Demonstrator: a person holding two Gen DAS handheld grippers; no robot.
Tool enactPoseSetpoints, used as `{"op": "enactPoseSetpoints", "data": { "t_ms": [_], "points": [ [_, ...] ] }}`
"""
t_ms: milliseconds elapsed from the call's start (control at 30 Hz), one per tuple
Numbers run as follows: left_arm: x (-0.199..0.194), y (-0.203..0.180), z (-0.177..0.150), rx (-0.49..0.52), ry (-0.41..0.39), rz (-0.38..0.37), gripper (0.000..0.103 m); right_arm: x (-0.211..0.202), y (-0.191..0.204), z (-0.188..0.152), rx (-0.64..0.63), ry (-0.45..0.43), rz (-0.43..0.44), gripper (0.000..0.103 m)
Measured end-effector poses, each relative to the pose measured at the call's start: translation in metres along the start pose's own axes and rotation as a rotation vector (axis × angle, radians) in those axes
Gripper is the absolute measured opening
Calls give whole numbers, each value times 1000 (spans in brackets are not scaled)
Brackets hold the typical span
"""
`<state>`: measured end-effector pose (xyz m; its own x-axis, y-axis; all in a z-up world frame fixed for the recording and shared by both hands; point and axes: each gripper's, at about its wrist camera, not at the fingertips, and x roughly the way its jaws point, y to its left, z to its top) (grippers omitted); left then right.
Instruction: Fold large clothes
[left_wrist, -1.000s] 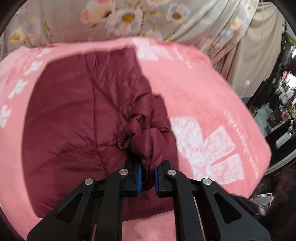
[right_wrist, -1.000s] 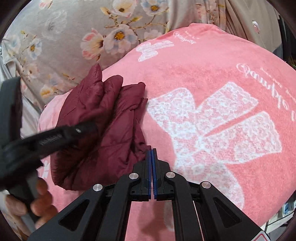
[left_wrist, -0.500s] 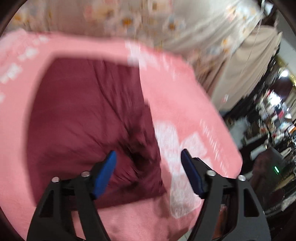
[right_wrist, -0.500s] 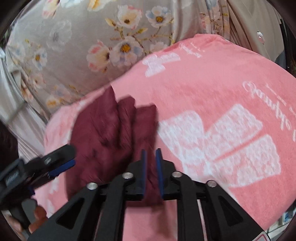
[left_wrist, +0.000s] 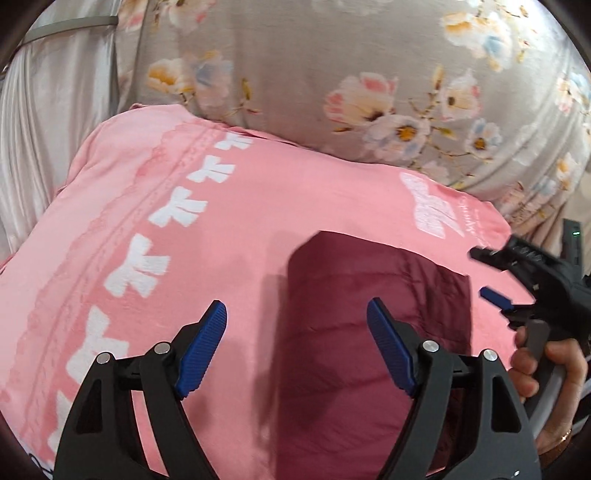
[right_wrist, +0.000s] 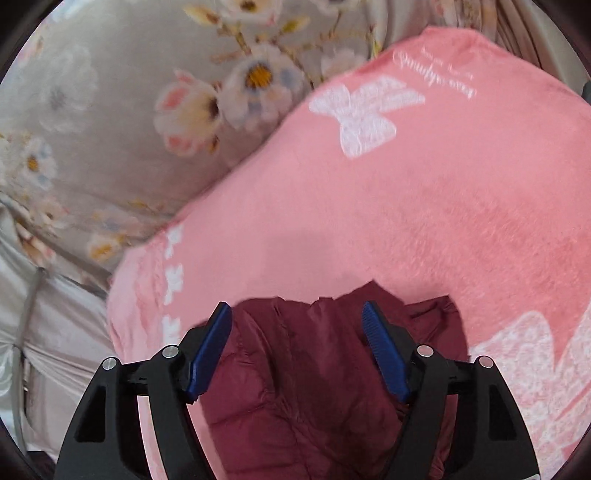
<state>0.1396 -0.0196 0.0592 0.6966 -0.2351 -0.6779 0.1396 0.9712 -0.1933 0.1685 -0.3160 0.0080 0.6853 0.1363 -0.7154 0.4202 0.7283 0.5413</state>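
A dark maroon quilted jacket (left_wrist: 369, 314) lies folded on a pink blanket (left_wrist: 258, 221) with white bow prints. My left gripper (left_wrist: 295, 306) hovers over the jacket's left edge. Its jaws are opening wide and its blue pads (left_wrist: 207, 343) touch nothing. In the right wrist view the jacket (right_wrist: 314, 369) lies below my right gripper (right_wrist: 295, 308), whose jaws are also opening with no cloth pinched between them. The left wrist view shows the right gripper (left_wrist: 480, 277) at the far right, held in a person's hand (left_wrist: 546, 362) beside the jacket.
A grey floral sheet (left_wrist: 369, 74) bunches up behind the pink blanket (right_wrist: 406, 203). It also fills the upper left of the right wrist view as floral sheet (right_wrist: 147, 110). Pale satin fabric (left_wrist: 55, 129) hangs at the far left.
The left gripper let go of the bunched jacket fabric and opened wide. The right gripper went from shut to open. Both pulled back and up from the jacket, which now lies flat.
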Motion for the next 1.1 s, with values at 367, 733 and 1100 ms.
{"op": "enactPoseSetpoints", "data": {
  "t_ms": [367,733,1100],
  "points": [
    [40,-29,27,20,43,-63,76,-35,-44,-32,-62,-145,-79,4],
    [139,-103,-12,107,179,4,76,10,-71,-56,-237,-198,-229,5],
    [166,-104,-31,126,151,38,90,35,-86,-65,-274,-193,-220,5]
  ]
}}
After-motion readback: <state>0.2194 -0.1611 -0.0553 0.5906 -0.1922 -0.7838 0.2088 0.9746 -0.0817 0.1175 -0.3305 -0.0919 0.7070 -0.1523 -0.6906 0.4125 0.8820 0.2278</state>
